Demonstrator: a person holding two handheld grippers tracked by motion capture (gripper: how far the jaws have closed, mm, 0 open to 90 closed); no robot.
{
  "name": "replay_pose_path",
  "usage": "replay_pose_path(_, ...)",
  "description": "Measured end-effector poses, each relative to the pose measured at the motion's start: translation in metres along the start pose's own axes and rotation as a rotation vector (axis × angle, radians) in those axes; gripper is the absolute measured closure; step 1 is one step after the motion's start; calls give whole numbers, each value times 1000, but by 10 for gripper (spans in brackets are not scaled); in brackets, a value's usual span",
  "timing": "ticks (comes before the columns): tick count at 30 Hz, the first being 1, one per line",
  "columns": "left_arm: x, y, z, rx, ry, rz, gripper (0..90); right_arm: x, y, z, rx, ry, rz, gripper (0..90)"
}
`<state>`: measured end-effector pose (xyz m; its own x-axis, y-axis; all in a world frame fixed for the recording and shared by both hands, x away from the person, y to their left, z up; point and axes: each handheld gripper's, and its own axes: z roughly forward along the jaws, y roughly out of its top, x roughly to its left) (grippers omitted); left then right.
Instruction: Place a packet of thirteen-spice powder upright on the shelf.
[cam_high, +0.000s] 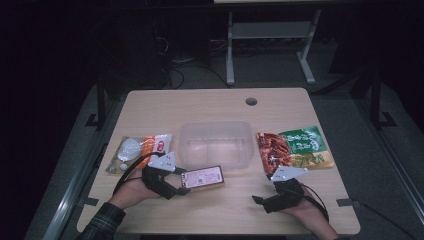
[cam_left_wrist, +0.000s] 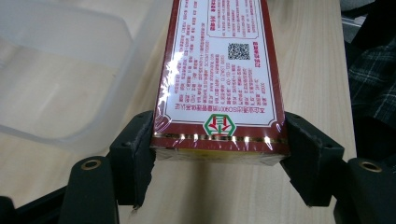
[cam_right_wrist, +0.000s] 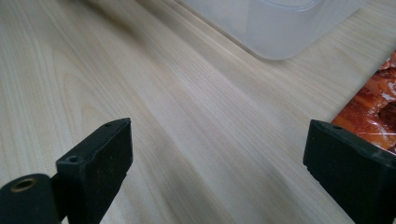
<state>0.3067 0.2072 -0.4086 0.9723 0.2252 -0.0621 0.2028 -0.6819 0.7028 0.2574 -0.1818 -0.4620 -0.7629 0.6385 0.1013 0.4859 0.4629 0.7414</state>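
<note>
Box (cam_left_wrist: 219, 79) far end cropped, near end between left gripper (cam_left_wrist: 219, 154) pads.

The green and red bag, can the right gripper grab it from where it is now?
Probably yes. The right gripper is open and holds nothing, and the green and red bag lies flat just beyond it, with bare table between them.

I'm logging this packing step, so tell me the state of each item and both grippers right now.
Left gripper: shut on the red box.
Red box: gripped at one end.
Right gripper: open, nothing between its jaws.
Clear tub: upright, empty.
Green-and-red pouch: lying flat.
Orange-and-white pouch: lying flat.
</note>
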Motion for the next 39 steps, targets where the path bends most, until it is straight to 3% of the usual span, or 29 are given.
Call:
replay_pose_path(12,24,31,-12,15,18,35,322,2,0,0,-2,6,-9,77)
replay_pose_path(39,76,100,14,49,-1,106,322,2,0,-1,-10,8,-6,77)
